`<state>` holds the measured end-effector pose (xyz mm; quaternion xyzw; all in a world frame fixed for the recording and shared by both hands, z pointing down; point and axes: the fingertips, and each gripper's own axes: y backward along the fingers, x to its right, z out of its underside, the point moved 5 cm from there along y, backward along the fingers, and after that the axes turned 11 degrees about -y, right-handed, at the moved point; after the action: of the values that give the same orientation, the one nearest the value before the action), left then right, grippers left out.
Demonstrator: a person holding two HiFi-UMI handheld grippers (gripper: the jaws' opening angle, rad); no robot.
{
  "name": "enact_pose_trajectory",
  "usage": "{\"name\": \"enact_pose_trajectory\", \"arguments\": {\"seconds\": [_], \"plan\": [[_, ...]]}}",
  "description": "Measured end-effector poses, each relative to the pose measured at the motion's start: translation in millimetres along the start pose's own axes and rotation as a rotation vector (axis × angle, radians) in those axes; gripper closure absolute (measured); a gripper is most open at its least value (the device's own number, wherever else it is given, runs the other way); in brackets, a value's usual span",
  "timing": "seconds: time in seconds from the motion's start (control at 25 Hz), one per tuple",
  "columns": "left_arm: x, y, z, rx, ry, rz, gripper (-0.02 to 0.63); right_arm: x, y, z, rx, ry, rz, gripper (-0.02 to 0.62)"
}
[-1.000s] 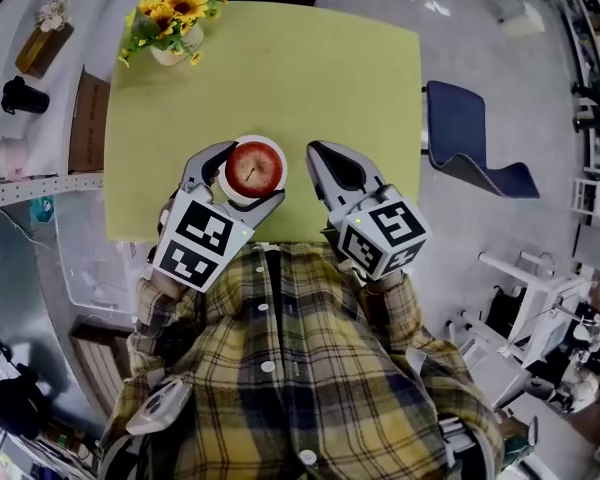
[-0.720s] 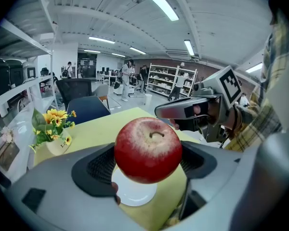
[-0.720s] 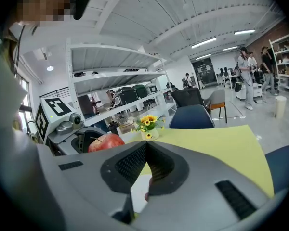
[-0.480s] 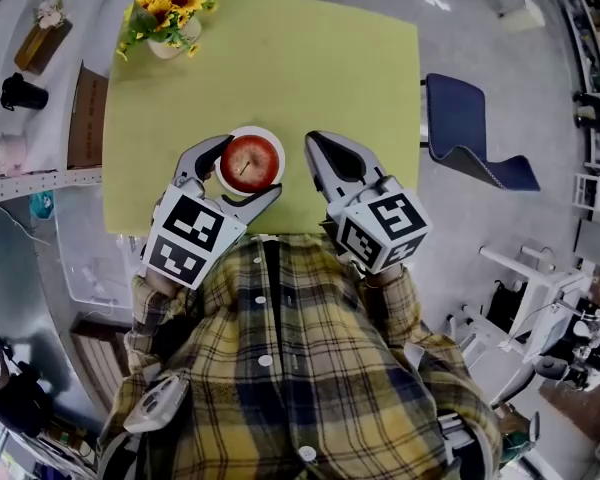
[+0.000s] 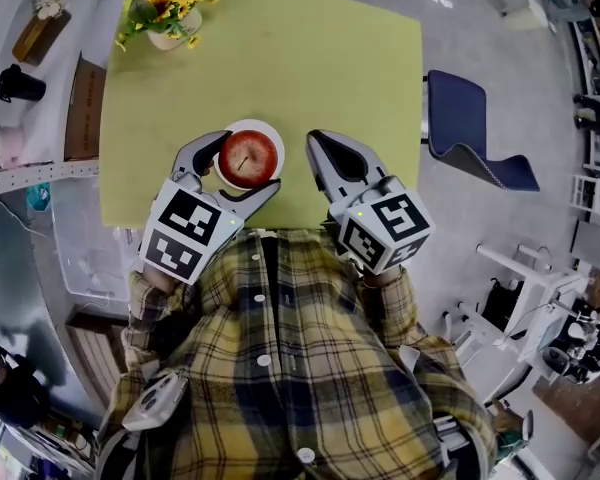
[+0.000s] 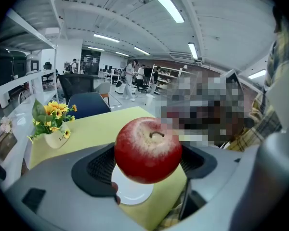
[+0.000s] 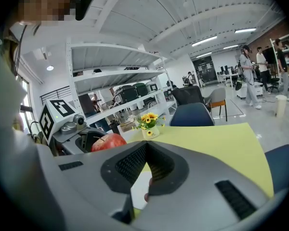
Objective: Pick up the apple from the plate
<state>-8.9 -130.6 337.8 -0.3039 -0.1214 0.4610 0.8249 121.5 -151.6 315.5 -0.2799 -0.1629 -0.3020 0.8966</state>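
Head view: yellow-green table (image 5: 330,68); white plate (image 5: 271,134) near its near edge, left of centre. Apple (image 5: 248,155), red, stem up, sits over the plate, between the jaws of the left gripper (image 5: 250,160). Left gripper view: ribbed pads (image 6: 102,165) pressed on either side of the apple (image 6: 148,150), plate (image 6: 130,192) showing beneath it; whether the fruit touches the plate cannot be told. Right gripper (image 5: 320,148): just right of the plate, over the table, jaws closed together on nothing, as the right gripper view shows. Pot of sunflowers (image 5: 170,13): far left corner. Blue chair (image 5: 470,138): right of the table. Plaid shirt (image 5: 300,368): nearest.
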Motion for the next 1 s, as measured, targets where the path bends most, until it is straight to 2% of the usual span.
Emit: {"name": "enact_pose_trajectory", "arguments": {"seconds": [0.36,0.72,1.0], "plan": [[-3.1,-1.8,0.6,-0.004,0.017,-0.003,0.19,-0.3,-3.8,0.2,-0.023,0.015,-0.015,0.598],[-3.7,-4.5,-1.7,-0.031,-0.046,0.047,0.189,0.6,-3.1,0.9,-0.033,0.019,-0.022,0.598],[-10.7,-3.3,-0.6,-0.048,-0.092,0.058,0.19,2.2,-1.8,-1.9,-0.027,0.031,-0.018,0.598]]}}
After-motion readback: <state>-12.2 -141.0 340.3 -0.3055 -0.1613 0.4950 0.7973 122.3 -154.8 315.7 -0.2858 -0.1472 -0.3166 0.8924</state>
